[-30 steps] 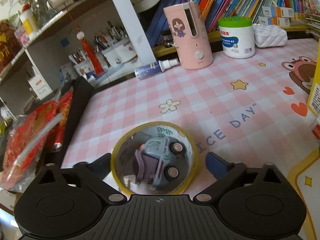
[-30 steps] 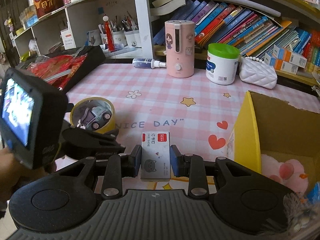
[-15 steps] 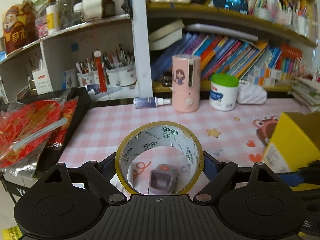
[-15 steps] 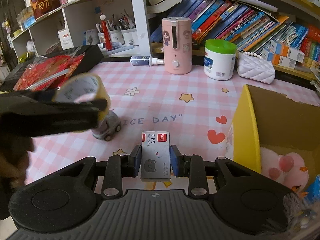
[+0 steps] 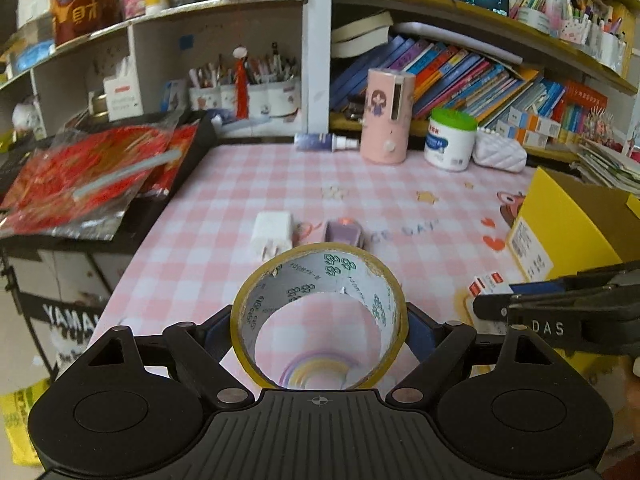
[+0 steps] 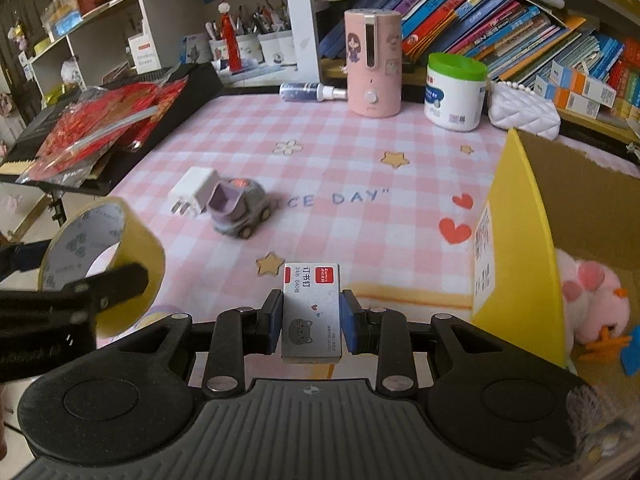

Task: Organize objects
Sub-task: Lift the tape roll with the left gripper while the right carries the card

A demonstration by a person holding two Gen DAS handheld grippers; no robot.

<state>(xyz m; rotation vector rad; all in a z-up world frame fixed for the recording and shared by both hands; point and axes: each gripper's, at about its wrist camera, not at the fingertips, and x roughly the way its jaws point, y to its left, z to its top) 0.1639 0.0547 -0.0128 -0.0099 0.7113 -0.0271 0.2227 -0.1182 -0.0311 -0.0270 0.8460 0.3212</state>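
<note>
My left gripper (image 5: pixel 319 326) is shut on a yellow tape roll (image 5: pixel 360 276) and holds it above the front left of the table; the roll also shows in the right wrist view (image 6: pixel 132 248). My right gripper (image 6: pixel 311 314) is shut on a small grey staple box (image 6: pixel 311 312) and holds it above the table's front, left of the yellow cardboard box (image 6: pixel 516 216). The staple box also shows in the left wrist view (image 5: pixel 490 283). A toy car (image 6: pixel 238 210) and a white charger plug (image 6: pixel 195 191) lie on the pink checked table (image 6: pixel 340 160).
The yellow box holds a pink plush toy (image 6: pixel 592 300). At the back stand a pink humidifier (image 6: pixel 373 62), a green-lidded tub (image 6: pixel 454 92), a spray bottle (image 6: pixel 310 91) and a white purse (image 6: pixel 524 110). Red packets (image 6: pixel 96 128) lie on a black stand at the left.
My left gripper lifted the tape roll off the toy car and pulled back toward the front left. The car and plug now lie uncovered. My right gripper still holds the staple box.
</note>
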